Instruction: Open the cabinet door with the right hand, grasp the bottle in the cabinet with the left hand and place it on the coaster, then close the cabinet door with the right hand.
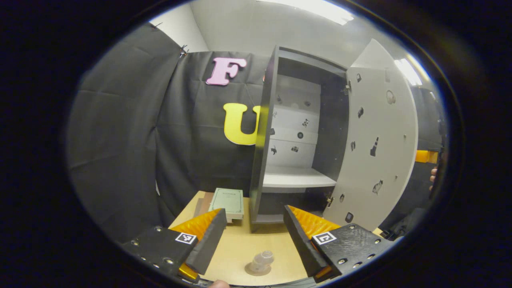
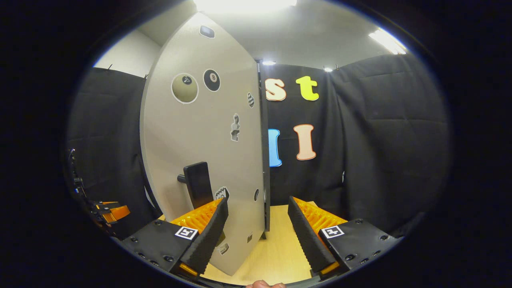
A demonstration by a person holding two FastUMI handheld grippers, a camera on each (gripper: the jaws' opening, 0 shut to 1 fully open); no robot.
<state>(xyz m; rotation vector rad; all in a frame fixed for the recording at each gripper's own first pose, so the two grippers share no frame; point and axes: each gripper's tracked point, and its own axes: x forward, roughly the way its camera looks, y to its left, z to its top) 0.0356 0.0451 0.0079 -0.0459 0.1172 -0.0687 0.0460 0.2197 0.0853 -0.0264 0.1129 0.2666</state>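
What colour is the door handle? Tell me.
Black; the handle shows best in the right gripper view.

A green book (image 1: 227, 203) lay on the wooden table (image 1: 240, 244), atop a brown board; ceiling lights (image 1: 312, 8) shone above the table.

Black cloth (image 1: 120, 152) is hanging across the back and left of the left gripper view, and is filling the right half of the right gripper view. Ceiling lights (image 2: 244, 5) are glowing along the top. A wooden table (image 2: 276, 256) is showing at bottom centre.
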